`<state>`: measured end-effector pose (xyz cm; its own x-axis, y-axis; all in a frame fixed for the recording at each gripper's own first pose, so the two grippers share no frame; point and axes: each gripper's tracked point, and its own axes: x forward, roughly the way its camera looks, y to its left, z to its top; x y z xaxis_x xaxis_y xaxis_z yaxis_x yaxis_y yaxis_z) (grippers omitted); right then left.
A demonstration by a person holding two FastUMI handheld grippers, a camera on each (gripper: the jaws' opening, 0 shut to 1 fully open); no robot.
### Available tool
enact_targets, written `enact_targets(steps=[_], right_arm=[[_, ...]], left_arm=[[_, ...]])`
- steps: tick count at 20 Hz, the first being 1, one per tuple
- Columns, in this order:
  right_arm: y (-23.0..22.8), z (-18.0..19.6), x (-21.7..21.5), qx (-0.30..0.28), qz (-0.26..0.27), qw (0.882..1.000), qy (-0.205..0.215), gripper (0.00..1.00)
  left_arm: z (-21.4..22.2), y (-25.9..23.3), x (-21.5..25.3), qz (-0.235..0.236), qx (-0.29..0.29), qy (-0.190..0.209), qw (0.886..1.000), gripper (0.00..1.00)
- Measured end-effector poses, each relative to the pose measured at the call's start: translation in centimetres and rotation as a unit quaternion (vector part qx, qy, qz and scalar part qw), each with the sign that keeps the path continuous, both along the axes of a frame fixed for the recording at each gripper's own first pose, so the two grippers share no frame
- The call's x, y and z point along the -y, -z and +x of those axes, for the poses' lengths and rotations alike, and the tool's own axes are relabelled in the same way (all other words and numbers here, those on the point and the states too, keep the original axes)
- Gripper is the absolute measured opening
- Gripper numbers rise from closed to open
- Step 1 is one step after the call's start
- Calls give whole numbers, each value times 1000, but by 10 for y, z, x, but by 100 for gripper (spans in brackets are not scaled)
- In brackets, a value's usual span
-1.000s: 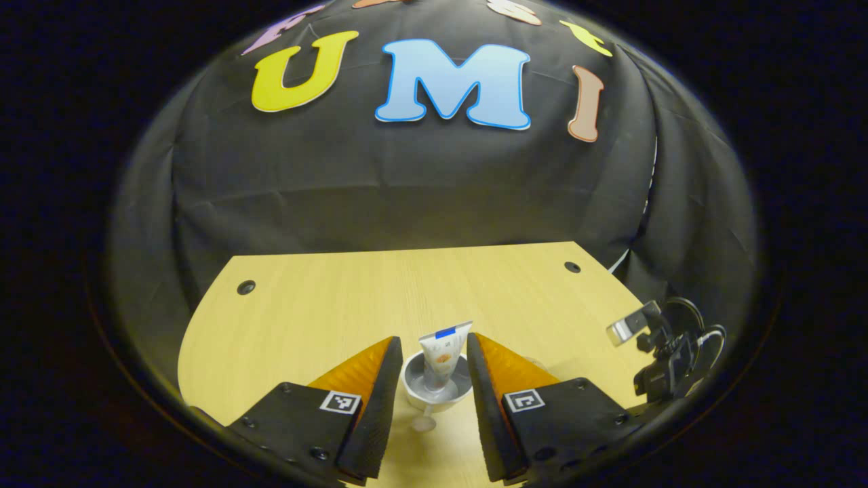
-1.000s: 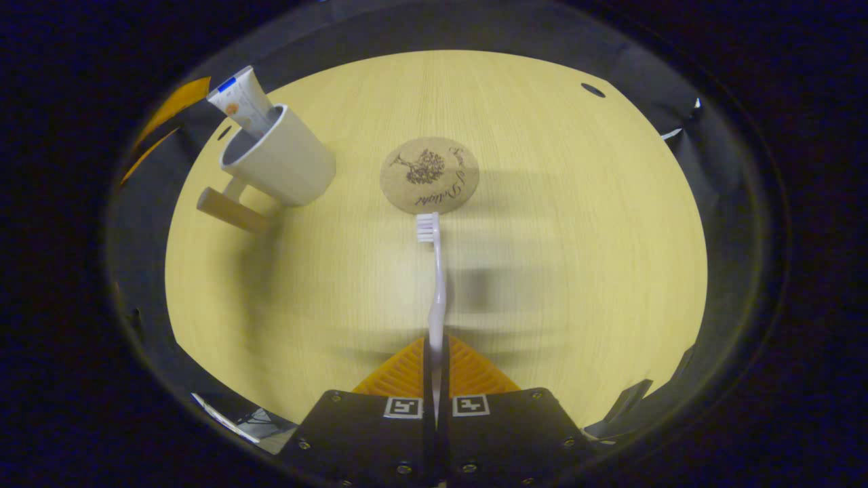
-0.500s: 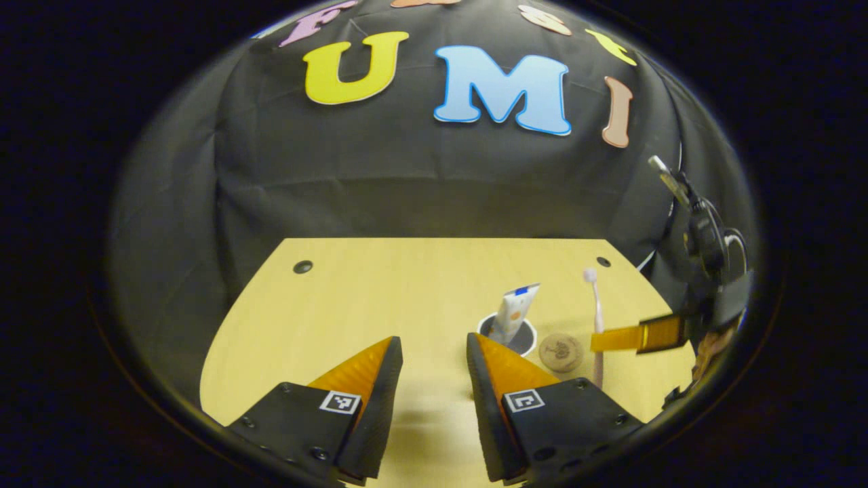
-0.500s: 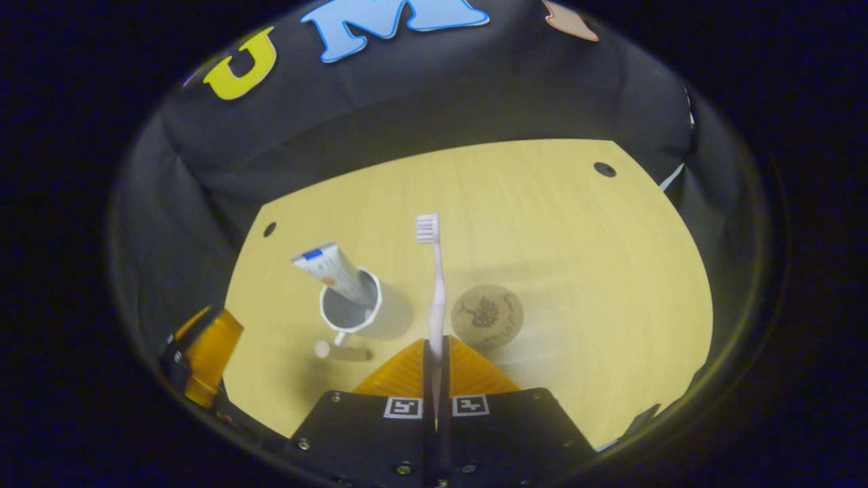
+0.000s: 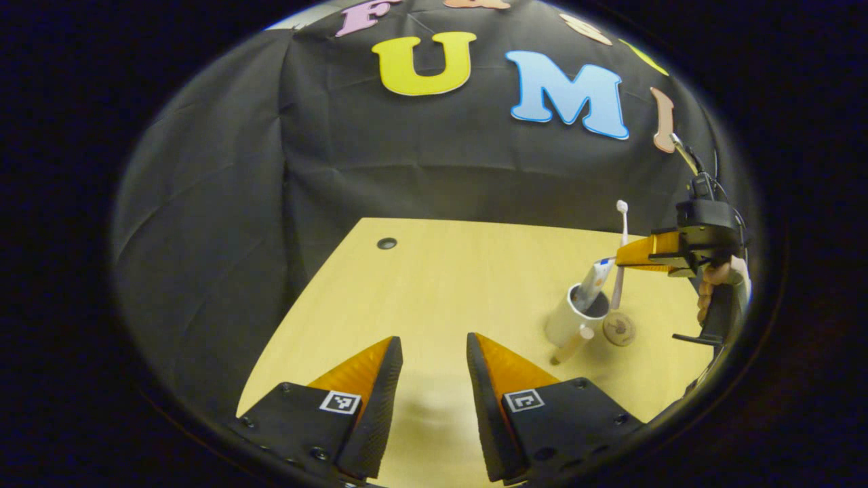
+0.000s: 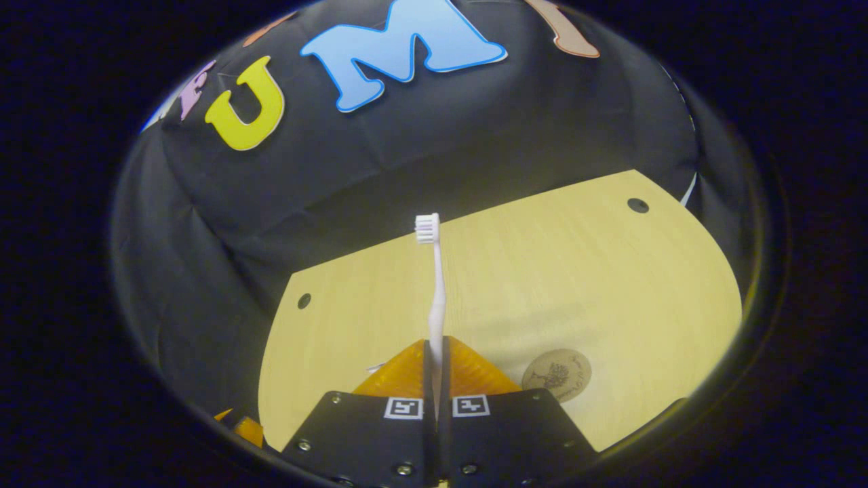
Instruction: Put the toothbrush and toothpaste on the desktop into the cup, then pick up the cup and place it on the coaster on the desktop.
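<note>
A white cup (image 5: 568, 318) with a wooden handle stands at the table's right side in the left gripper view, and the toothpaste tube (image 5: 595, 281) leans inside it. Just right of it lies the round cork coaster (image 5: 619, 329) (image 6: 556, 374). My right gripper (image 5: 637, 256) (image 6: 436, 352) is shut on the white toothbrush (image 5: 619, 264) (image 6: 437, 291), held upright with the bristles on top, a little above and right of the cup's rim. My left gripper (image 5: 434, 352) is open with nothing between its fingers, low over the table, well left of the cup.
The wooden table (image 5: 441, 291) (image 6: 610, 285) has small round holes (image 5: 386, 242) (image 6: 637, 205) near its far corners. Black cloth hangs behind it. A hand (image 5: 719, 278) holds the right gripper at the table's right edge.
My left gripper has drawn back and to the left, away from the cup. The right gripper has tilted up with the toothbrush and moved over beside the cup, which has left its view.
</note>
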<state>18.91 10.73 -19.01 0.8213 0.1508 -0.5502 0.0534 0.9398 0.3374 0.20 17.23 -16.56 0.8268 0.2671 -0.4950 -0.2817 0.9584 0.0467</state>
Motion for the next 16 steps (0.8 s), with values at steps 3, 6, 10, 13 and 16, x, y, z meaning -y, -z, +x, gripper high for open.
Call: enact_targets(steps=[3, 6, 10, 13, 16], right_arm=[[9, 1, -7, 29, -12, 1000, 1, 1], [25, 1, -11, 46, -16, 999, 2, 1], [41, -13, -17, 56, -28, 998, -2, 3], [42, -23, -19, 73, -40, 997, -4, 4], [50, -39, -22, 64, -60, 996, -22, 8]], left_arm=[[-25, -3, -13, -2, -10, -23, 1000, 65], [-30, -10, -13, 0, -19, -34, 999, 63], [-24, -23, -8, 0, -25, -28, 999, 61], [-12, -20, 3, -4, -26, -15, 1000, 61], [0, -18, 19, -8, -25, 2, 1000, 64]])
